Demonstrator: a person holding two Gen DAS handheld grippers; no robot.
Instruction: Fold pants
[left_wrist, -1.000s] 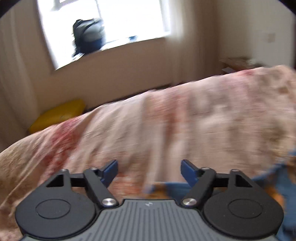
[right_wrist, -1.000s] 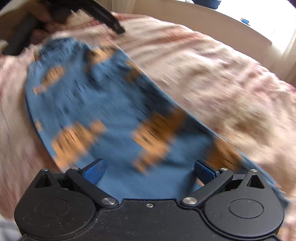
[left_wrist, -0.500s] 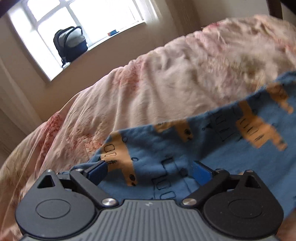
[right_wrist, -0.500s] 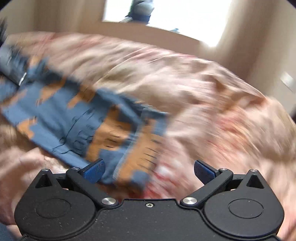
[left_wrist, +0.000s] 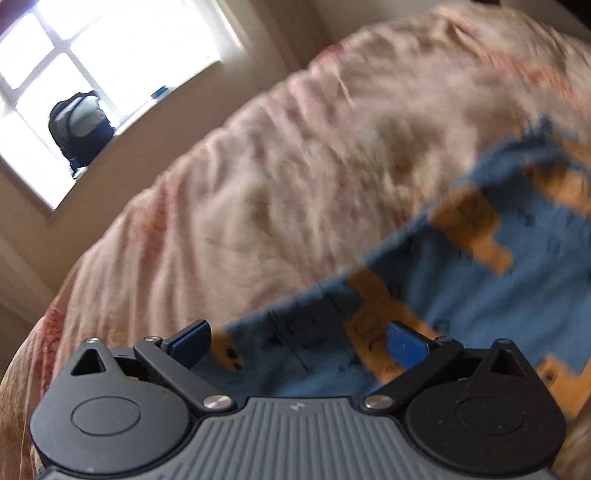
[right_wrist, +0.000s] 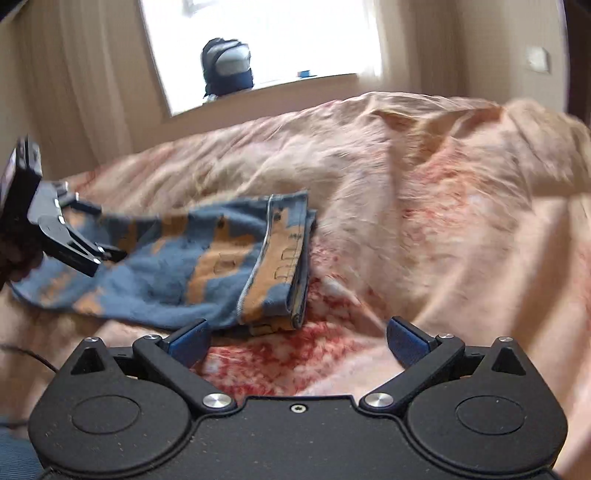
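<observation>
Right wrist view showed the pants (right_wrist: 192, 258) lying on the bed (right_wrist: 443, 221), long axis running from centre to left of frame. Right tongs (right_wrist: 297, 341) were spread and empty, the cuff end just above them. Left tongs (left_wrist: 299, 343) (jaws had just been opening) hung spread over the cloth, pinching nothing, nearer the far end.

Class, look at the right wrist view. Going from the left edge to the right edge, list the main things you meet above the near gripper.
left gripper → blue pants with orange print → pink bedspread.
</observation>
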